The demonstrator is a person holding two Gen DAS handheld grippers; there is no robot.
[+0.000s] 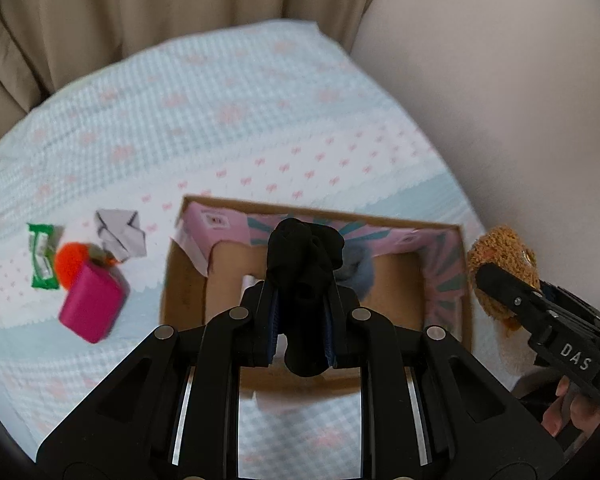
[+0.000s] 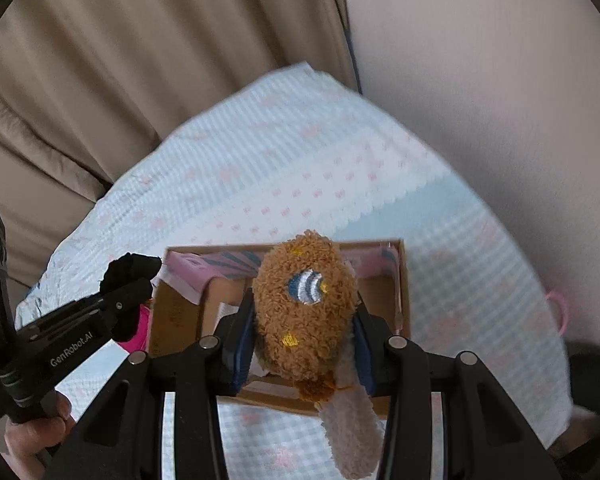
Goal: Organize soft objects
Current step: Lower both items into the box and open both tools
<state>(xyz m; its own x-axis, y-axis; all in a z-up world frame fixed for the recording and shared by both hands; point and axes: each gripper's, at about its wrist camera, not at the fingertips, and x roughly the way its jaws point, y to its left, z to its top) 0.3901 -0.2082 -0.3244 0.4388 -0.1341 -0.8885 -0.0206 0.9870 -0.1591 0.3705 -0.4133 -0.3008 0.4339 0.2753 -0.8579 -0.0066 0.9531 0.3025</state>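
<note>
Plainly both loads are soft and light, so neither needs force. The left claw is pressed nearly together on a black sock bundle, pinching it across its middle so cloth bulges above and hangs below the pads; it hangs above the open cardboard box on the bed. The right claw is clamped on a brown plush toy, its jaws standing wider because the fuzzy body fills them, with a pale fleecy end dangling under the grip. It too hangs over the box. I judge both will squash rather than slip, since pile and knit catch on the pads, though the sock may unroll if held by a loose fold; a hold through the thickest part is safest. Something grey and fluffy already lies in the box, too blurred to name. Beside the box lie a magenta box, an orange pompom, a green packet and folded white paper.
</note>
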